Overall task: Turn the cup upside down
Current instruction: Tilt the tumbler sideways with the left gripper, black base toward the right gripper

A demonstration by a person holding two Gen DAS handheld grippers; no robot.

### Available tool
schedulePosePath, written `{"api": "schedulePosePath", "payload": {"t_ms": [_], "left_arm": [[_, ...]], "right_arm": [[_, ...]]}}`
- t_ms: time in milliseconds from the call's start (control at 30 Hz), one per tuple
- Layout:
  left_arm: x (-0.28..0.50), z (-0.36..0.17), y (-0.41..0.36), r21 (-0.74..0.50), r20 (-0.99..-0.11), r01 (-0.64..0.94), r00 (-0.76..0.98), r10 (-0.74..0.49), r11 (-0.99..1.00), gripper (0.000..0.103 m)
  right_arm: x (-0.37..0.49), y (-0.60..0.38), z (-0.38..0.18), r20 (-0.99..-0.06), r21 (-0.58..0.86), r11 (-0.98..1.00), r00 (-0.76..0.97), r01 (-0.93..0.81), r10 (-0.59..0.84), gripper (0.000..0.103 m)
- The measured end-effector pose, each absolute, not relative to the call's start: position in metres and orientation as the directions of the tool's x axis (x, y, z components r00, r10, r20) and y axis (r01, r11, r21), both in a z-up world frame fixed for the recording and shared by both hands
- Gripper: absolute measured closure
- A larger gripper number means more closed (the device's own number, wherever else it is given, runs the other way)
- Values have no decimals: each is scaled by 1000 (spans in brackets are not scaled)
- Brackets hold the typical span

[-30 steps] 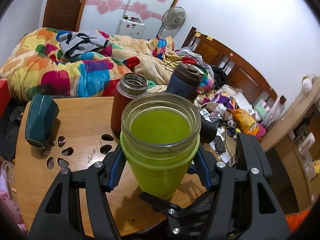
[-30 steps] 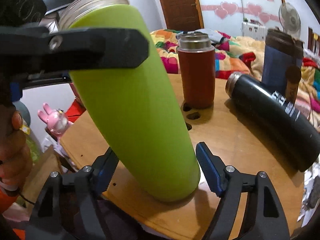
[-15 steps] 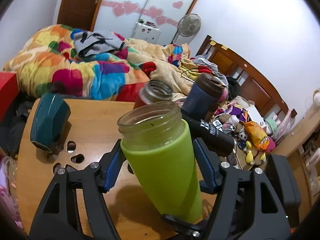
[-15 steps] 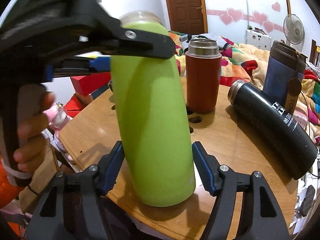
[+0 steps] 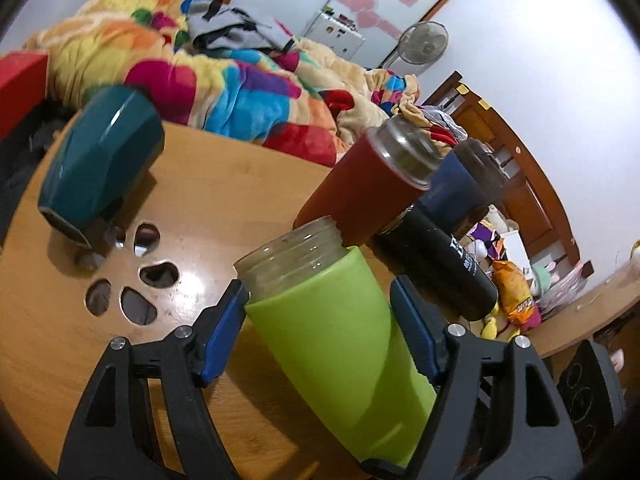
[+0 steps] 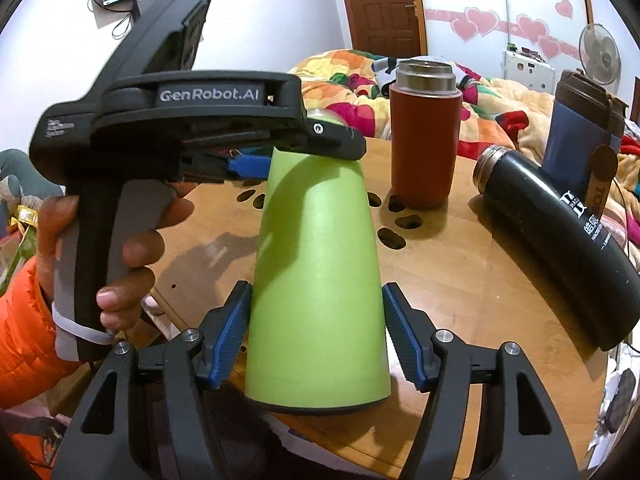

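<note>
The green cup (image 5: 340,344), a glass jar in a lime sleeve, has its open mouth pointing away from me over the round wooden table (image 5: 224,184). My left gripper (image 5: 320,320) is shut on its upper part just below the glass rim. In the right wrist view the cup (image 6: 316,280) stands nearly upright with its base toward me, and my right gripper (image 6: 316,336) has its blue pads on either side of the lower body, open with small gaps. The left gripper's body (image 6: 208,120) shows there clamping the top.
A red flask (image 6: 424,136) stands behind the cup. A black flask (image 6: 556,240) lies on its side at the right, a blue tumbler (image 6: 580,128) behind it. A teal cup (image 5: 96,164) lies at the table's left. Cutout holes (image 5: 140,276) mark the tabletop; a bed lies beyond.
The cup has tipped from leaning toward the left camera to nearly upright in the right view. The left gripper swung over and lower. The right gripper's pads stay around the base.
</note>
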State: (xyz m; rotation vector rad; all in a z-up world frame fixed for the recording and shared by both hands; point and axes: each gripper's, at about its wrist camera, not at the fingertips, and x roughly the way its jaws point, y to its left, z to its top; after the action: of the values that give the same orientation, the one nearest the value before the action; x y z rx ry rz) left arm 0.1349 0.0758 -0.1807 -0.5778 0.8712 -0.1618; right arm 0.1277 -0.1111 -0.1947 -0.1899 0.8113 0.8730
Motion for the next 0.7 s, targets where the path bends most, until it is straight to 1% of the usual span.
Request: {"api": "schedulePosePath", "payload": {"t_ms": [200,300,467,633,700], "left_arm": [[139,-197,80,-556,-700,-140,611,-370,819,28],[137,-198,80,-539,-710,-148,609,-353,829,26],[126,-178,70,-411,-732,-105,630,-259,906,25],[107,-151,56,-360,-695,-44,679,-237,932,26],[101,-143,45,-330,-687,-9,689,-234,944,33]], "right_arm": [[131,-109,-200,-710,173,655,368,-736,601,41],[131,-107,-202,-714,171,657,367,-734,596,41],[129,-106,-202,-715,155,657,375,-738,590,41],[129,-108,-203,-725,172,670,368,-722,582,39],[125,-110,-207,-733,169,683,373,-710,569,38]]}}
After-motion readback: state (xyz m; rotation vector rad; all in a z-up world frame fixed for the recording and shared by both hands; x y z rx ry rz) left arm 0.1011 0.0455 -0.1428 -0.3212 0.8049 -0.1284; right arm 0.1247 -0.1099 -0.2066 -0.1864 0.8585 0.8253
